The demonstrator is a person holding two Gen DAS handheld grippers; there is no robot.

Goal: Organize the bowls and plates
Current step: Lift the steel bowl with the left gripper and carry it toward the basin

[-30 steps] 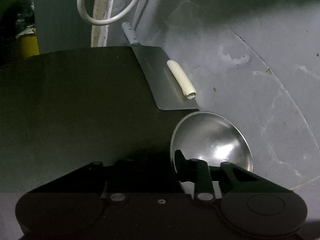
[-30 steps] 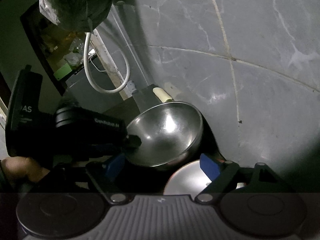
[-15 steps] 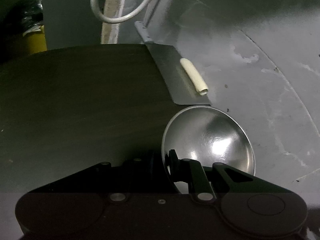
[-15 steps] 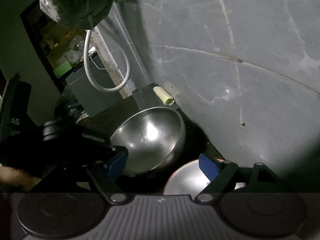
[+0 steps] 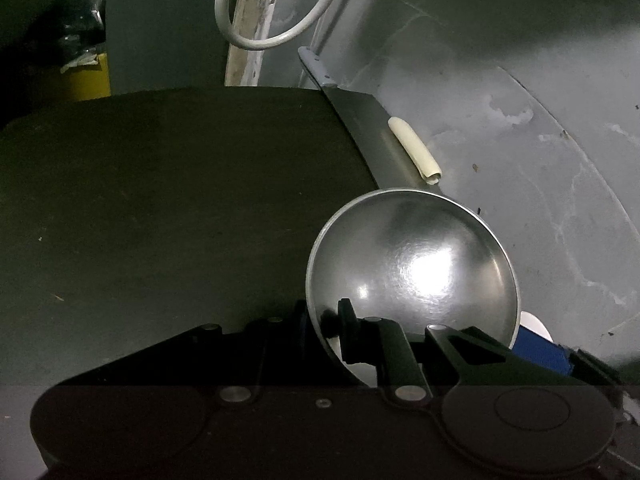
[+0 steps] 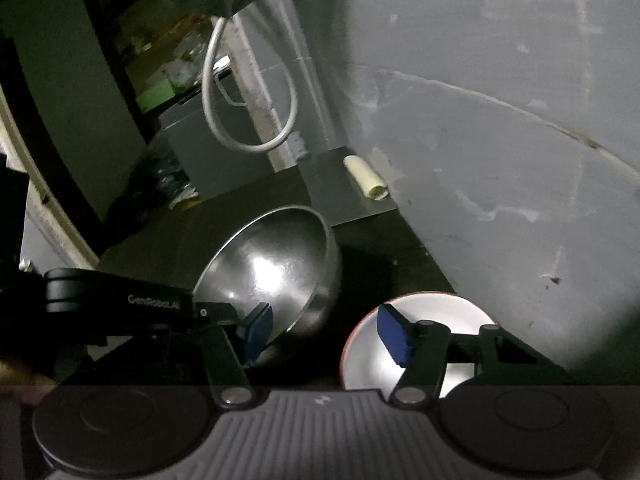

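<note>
Left hand-held gripper [image 5: 324, 320]: clenched on the steel bowl [image 5: 412, 268] rim, bowl tilted.
Right hand-held gripper [image 6: 324, 332]: released, above the white bowl [image 6: 424, 320].
Desk [image 5: 160, 208]: dark.

We see both views dim and grainy, the dark table [image 5: 160, 200] nearly swallowing all detail. Light falls from above right: a hot glare spot sits inside the steel bowl [image 5: 412, 268] toward 4 o'clock, and the grey wall [image 5: 520, 100] is the brightest area. In the right wrist view the bowl [image 6: 272, 272] casts a black shadow toward 3 o'clock. Fisheye bending curves the wall seams; corners go black, and the white cable [image 6: 248, 120] looks smeared.
</note>
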